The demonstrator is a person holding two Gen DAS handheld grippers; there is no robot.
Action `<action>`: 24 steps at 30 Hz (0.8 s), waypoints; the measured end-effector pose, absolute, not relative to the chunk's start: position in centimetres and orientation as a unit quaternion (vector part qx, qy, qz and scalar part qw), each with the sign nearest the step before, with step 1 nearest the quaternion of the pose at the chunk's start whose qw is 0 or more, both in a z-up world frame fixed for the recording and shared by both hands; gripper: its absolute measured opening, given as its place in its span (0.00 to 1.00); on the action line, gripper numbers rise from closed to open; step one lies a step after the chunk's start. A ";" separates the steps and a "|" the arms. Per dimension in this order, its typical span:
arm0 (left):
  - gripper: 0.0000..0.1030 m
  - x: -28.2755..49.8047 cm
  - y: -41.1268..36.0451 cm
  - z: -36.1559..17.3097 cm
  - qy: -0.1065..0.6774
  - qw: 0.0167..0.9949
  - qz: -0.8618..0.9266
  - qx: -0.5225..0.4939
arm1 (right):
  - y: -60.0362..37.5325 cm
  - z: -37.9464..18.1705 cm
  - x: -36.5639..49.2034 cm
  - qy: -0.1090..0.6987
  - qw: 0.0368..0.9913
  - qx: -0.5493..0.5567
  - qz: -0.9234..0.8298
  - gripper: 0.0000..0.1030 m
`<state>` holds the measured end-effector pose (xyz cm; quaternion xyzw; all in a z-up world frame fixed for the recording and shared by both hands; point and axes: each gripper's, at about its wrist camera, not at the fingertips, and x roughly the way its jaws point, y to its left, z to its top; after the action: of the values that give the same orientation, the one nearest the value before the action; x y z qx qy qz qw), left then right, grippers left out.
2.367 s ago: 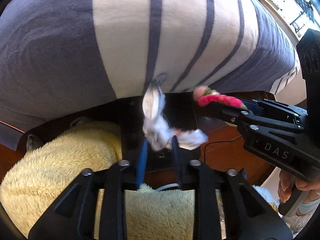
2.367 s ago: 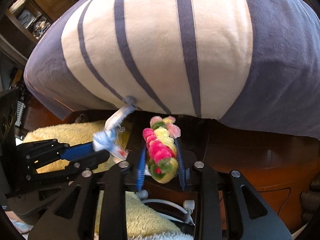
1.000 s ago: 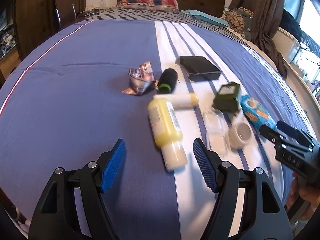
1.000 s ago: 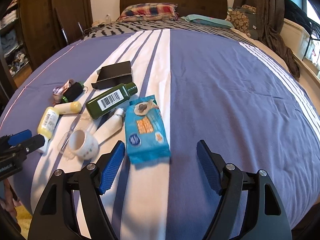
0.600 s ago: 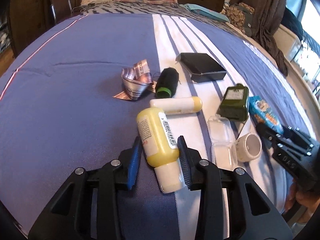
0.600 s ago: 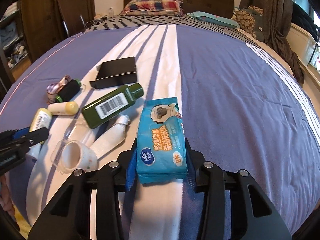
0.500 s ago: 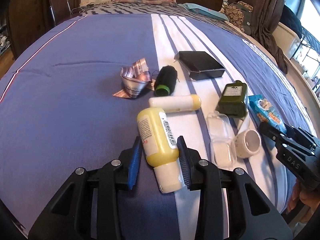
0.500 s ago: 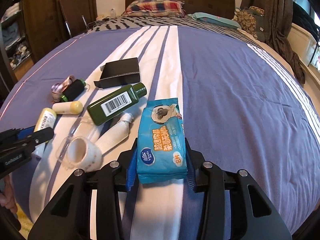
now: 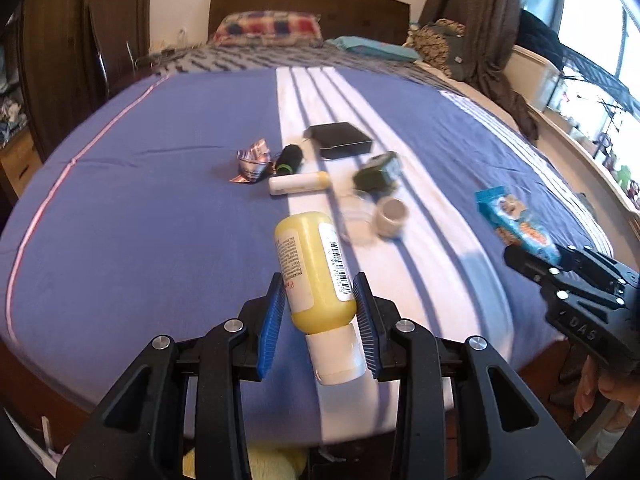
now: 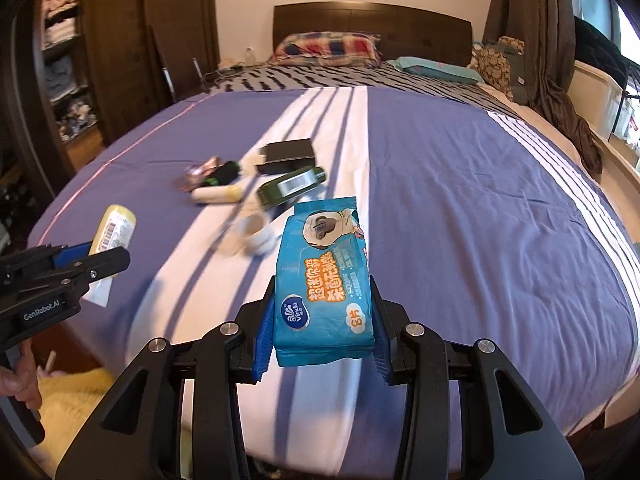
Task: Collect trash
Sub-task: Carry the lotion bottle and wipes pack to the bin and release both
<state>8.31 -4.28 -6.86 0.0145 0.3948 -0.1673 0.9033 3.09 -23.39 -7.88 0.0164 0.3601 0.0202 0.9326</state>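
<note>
Still bedbound: two bottles [image 9: 298,182], one box [image 9: 340,140].

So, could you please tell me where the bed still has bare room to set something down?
The purple bedspread right of the white stripe is bare, out to the thin white lines near the window side. The purple area left of the foil wrapper, toward the pink line, is bare too. It is crowded along the white stripe: black box, green bottle, cream tube and cup.
</note>
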 end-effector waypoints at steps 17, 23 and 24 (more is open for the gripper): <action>0.32 -3.3 -3.9 -12.0 0.445 0.870 -0.209 0.036 | -20.2 -15.1 -7.1 0.460 0.883 0.055 0.070 0.40; 0.32 -4.2 -4.3 -16.1 0.499 0.836 -0.225 0.038 | -19.8 -18.7 -7.6 0.508 0.856 0.069 0.072 0.40; 0.32 -4.2 -4.5 -16.9 0.511 0.828 -0.229 0.038 | -19.8 -19.4 -7.6 0.519 0.849 0.075 0.073 0.40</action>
<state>-4.19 -4.45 -16.92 0.0383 0.5111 -0.2287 0.8277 -7.57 -19.84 -19.42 0.0747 0.5186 0.0725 0.8486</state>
